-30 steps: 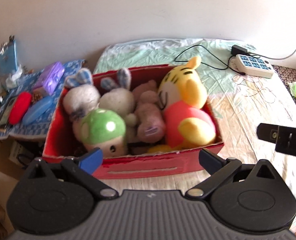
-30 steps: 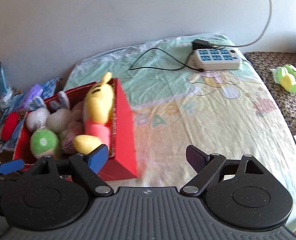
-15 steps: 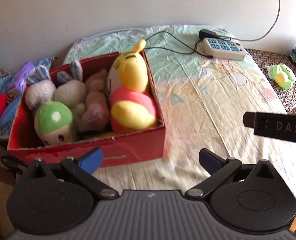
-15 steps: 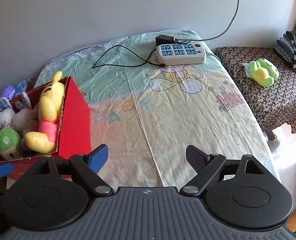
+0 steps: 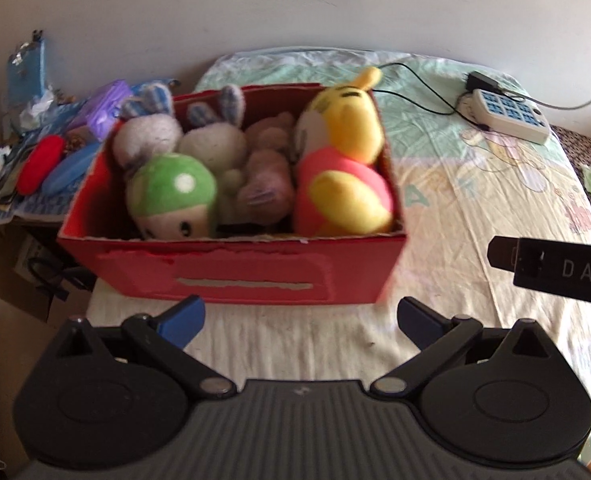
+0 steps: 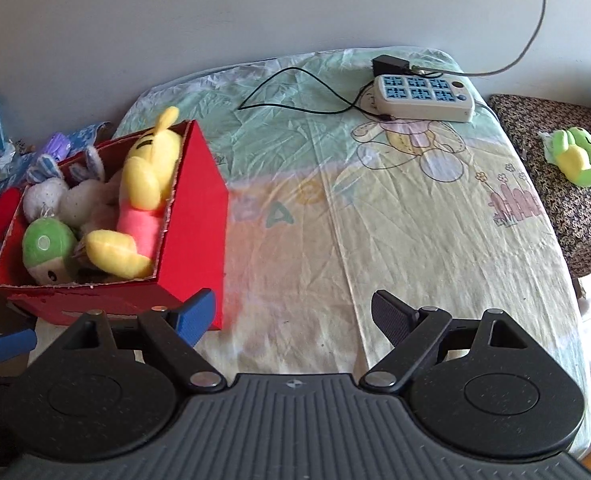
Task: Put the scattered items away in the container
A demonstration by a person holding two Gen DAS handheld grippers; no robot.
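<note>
Already full, the red box (image 5: 231, 276) sits at the left edge of the bed (image 6: 415, 220), its left end near the drop, with wide bare sheet to its right. Packed inside are a yellow tiger plush (image 5: 343, 168), a green mushroom plush (image 5: 171, 196), a brown plush (image 5: 265, 184) and two grey rabbits (image 5: 211, 136). A green frog plush (image 6: 577, 156) lies apart on a dark patterned stool (image 6: 567, 208) beside the bed. The left hand-held gripper (image 5: 299, 320) hovers just in front of the box, fingers spread and holding nothing. The right hand-held gripper (image 6: 293, 314) hangs over the bare sheet, likewise spread and holding nothing. A white power strip (image 6: 425, 98) rests near the wall.
</note>
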